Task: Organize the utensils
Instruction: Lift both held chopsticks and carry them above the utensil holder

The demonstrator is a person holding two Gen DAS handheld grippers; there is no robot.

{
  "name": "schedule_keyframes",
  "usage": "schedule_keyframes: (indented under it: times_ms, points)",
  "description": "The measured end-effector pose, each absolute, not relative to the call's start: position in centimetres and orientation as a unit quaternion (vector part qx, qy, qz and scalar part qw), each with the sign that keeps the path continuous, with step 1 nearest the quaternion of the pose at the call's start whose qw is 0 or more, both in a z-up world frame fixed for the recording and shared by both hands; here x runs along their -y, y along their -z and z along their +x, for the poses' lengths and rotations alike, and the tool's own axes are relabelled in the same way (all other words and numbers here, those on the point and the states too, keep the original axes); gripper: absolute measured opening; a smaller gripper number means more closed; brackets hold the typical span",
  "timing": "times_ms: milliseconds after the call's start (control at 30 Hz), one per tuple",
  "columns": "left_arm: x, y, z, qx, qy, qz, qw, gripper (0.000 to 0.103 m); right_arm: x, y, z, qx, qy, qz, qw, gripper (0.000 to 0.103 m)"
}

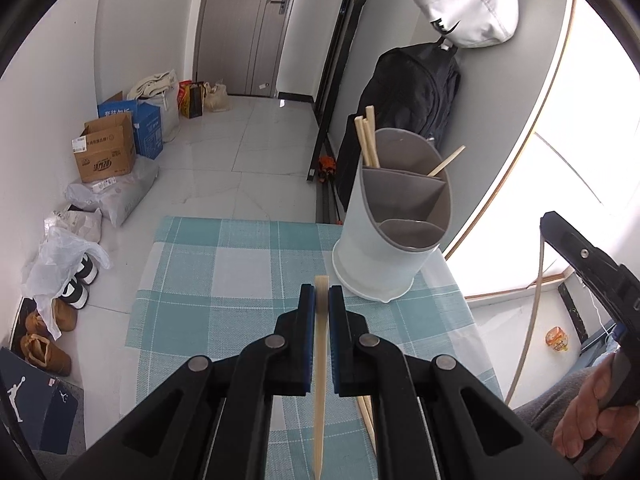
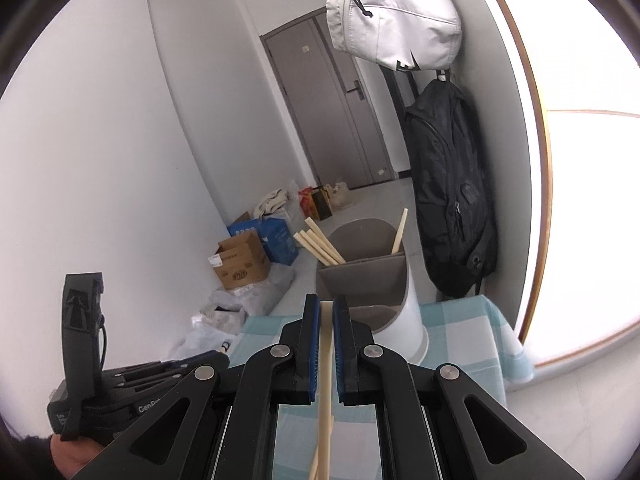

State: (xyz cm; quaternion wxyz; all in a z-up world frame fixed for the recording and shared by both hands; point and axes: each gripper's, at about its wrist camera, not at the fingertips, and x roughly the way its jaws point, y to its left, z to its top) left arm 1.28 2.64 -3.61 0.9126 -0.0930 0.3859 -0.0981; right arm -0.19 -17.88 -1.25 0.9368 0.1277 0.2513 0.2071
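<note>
My left gripper (image 1: 321, 294) is shut on a pale wooden chopstick (image 1: 320, 380) that runs back along the jaws, held above the checked cloth. My right gripper (image 2: 326, 306) is shut on another chopstick (image 2: 325, 376). A white utensil holder (image 1: 384, 256) with grey dividers stands ahead and right of the left gripper; several chopsticks (image 1: 368, 140) lean in its back compartment. In the right wrist view the holder (image 2: 404, 320) sits just behind the fingertips, with its chopsticks (image 2: 320, 246) sticking out. More chopsticks (image 1: 366, 412) lie on the cloth under the left gripper.
The teal checked tablecloth (image 1: 224, 280) covers a small table with its far edge close. A black backpack (image 1: 412, 100) and white bag (image 1: 464, 0) hang behind the holder. Boxes (image 1: 106, 152), bags and shoes (image 1: 48, 340) line the floor at left. The other gripper's body (image 2: 84, 360) shows at left.
</note>
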Motion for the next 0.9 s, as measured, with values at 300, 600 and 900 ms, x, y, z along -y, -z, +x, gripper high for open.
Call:
schedule_keyframes:
  times_ms: [300,600,900]
  points:
    - [-2.4,1.7,0.4,-0.375,0.124,-0.097,0.914,0.002,17.8,0.3,-0.7,-0.246,-0.190,0.139,0.940,0.006]
    - [-2.1,-1.1,0.6,-0.353,0.135,-0.098,0.920,0.002,18.0,-1.9,-0.4,-0.222,-0.186,0.147,0.946,0.006]
    - [-1.4,-7.2,3.4,-0.324,0.157,-0.099,0.928,0.002,19.7,-6.7,2.2,-0.176,-0.177,0.163,0.955,0.006]
